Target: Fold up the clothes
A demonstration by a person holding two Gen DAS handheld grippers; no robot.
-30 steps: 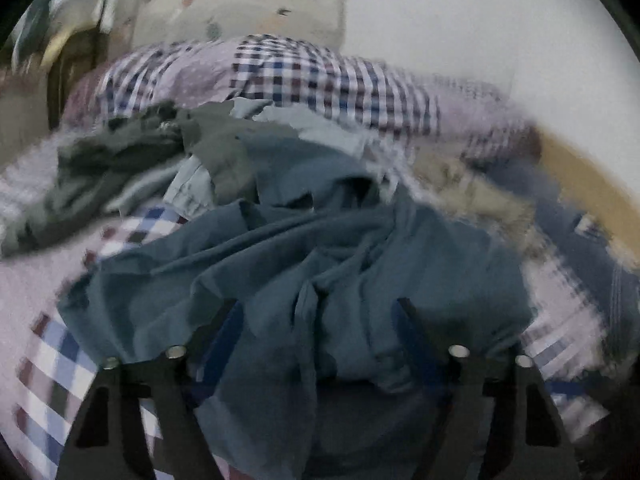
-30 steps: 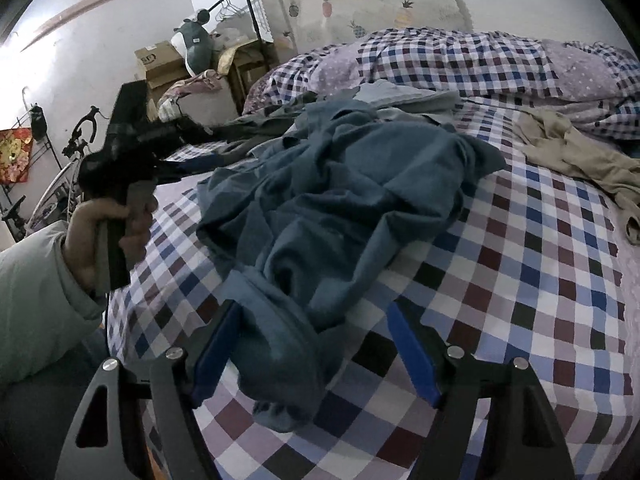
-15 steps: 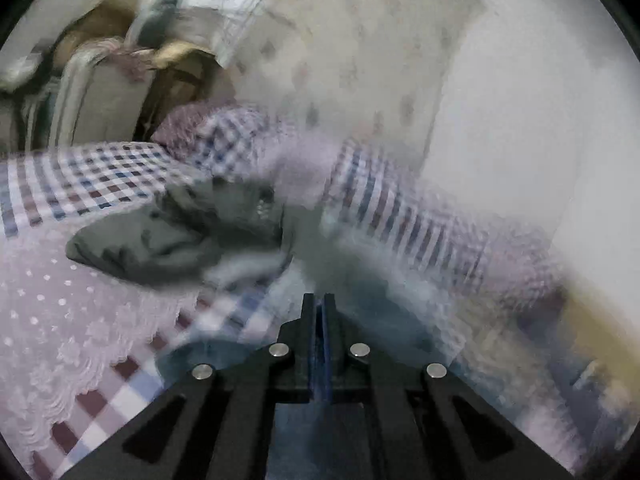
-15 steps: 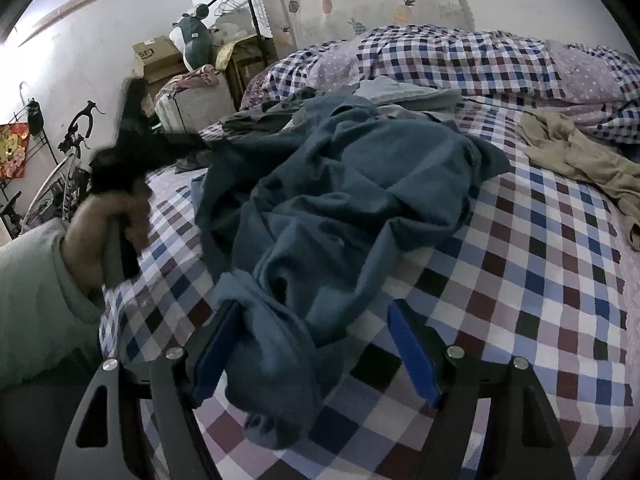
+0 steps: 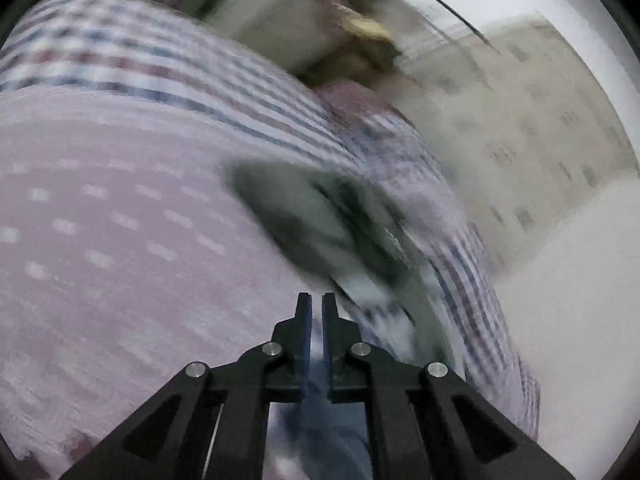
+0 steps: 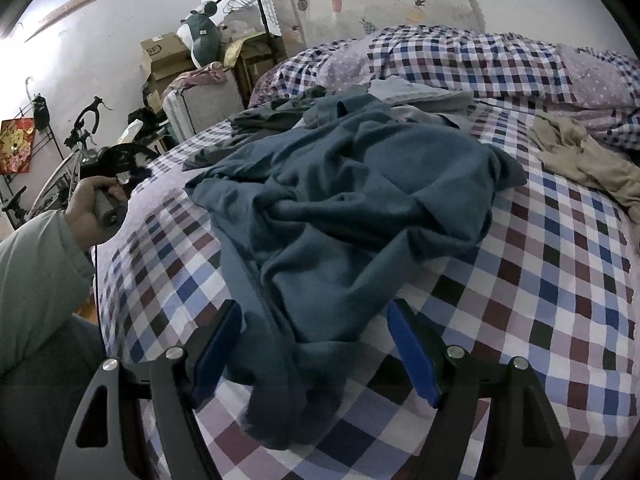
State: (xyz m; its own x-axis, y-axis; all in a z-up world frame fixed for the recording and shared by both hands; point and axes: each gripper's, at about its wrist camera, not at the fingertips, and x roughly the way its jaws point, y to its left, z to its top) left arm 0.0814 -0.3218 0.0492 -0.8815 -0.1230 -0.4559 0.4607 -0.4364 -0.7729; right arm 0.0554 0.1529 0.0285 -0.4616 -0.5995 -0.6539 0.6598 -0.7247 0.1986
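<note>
A crumpled blue garment (image 6: 352, 200) lies across the checked bedsheet (image 6: 540, 300). Its near end rests between the fingers of my right gripper (image 6: 314, 312), which is open, and the pads do not press on it. A hand holds my left gripper (image 6: 120, 160) beyond the bed's left edge, apart from the garment's left corner. In the blurred left wrist view, the left gripper (image 5: 316, 298) is shut, with only a thin slit between the jaws. Bluish cloth shows below its fingers, but I cannot tell whether any is pinched. A dark green garment (image 5: 304, 216) lies ahead of it.
A dark green garment (image 6: 272, 114) and a pale grey one (image 6: 416, 92) lie behind the blue one, and a beige garment (image 6: 580, 156) lies at the right. A checked quilt (image 6: 460, 60) is bunched at the back. Boxes (image 6: 164, 56), a plush toy (image 6: 200, 32) and a bicycle (image 6: 76, 148) crowd the left side.
My left gripper went from open over the blue garment to shut. It swung left off the garment and rolled. The garment's folds shifted and it lies flatter. The right gripper stayed put.
</note>
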